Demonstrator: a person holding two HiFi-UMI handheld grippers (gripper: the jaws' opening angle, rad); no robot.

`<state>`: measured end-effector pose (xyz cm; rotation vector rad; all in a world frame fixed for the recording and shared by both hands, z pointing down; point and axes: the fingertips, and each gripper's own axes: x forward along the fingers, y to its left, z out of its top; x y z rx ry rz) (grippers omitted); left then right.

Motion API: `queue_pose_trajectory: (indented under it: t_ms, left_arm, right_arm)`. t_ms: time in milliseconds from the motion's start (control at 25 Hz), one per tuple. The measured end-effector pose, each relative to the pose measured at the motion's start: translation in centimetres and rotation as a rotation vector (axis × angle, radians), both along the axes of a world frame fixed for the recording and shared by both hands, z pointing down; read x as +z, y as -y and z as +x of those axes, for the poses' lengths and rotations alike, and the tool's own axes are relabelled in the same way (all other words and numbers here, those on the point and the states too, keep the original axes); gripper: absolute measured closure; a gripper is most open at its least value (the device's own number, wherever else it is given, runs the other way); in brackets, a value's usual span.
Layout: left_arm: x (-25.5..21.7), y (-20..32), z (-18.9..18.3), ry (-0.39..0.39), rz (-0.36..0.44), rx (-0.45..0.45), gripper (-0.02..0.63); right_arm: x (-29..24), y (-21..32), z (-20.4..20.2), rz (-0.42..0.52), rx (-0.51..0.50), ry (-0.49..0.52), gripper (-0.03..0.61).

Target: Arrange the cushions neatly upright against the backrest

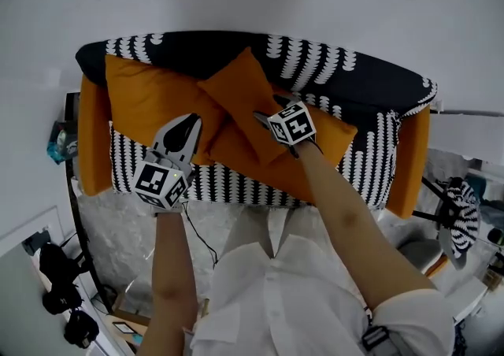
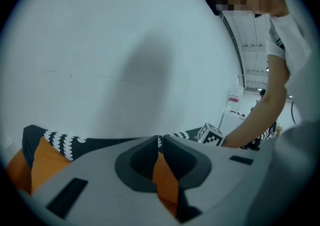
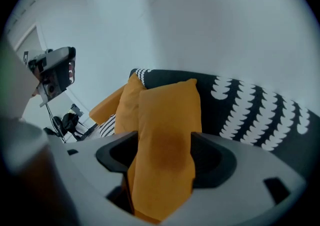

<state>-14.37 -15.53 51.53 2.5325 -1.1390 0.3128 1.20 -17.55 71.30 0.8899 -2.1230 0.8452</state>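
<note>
A black-and-white patterned sofa holds three orange cushions. The left cushion leans on the backrest. The middle cushion stands tilted like a diamond, and the right cushion lies lower behind my right arm. My left gripper sits at the middle cushion's lower left edge. Its jaws are nearly together, with a thin strip of orange fabric in the slit. My right gripper stands wide open around the middle cushion, which fills the gap unsqueezed.
Orange armrests close off both sofa ends. A white wall rises right behind the backrest. Camera gear lies on the floor at bottom left, and a patterned chair stands at the right.
</note>
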Motion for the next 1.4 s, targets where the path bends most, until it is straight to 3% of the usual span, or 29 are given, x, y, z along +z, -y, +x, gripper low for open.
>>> queue_pose_trajectory:
  t_ms: [320, 480, 720, 960, 1160, 1400]
  left_arm:
    - [0.6, -0.5, -0.2, -0.001, -0.029, -0.002, 0.58]
    - [0.6, -0.7, 0.1, 0.002, -0.034, 0.013, 0.58]
    - [0.2, -1.5, 1.6, 0.008, -0.042, 0.047, 0.58]
    - [-1.3, -1.8, 3.9, 0.007, -0.022, 0.077, 0.58]
    - [-2.7, -2.4, 7.0, -0.001, -0.007, 0.116, 0.58]
    - [-3.9, -3.2, 12.5, -0.019, 0.007, 0.172, 0.58]
  right_arm:
    - [3.1, 0.0, -1.1, -0.062, -0.044, -0.06, 0.263]
    - [3.0, 0.3, -0.7, -0.062, -0.041, -0.093, 0.371]
    - [1.0, -0.8, -0.2, 0.012, -0.06, -0.121, 0.42]
    - [-2.6, -1.7, 0.2, 0.178, -0.103, -0.098, 0.44]
    - [-5.2, -3.2, 2.7, 0.248, -0.115, -0.128, 0.47]
    - [-6.8, -5.4, 7.2, 0.319, -0.23, -0.22, 0.508]
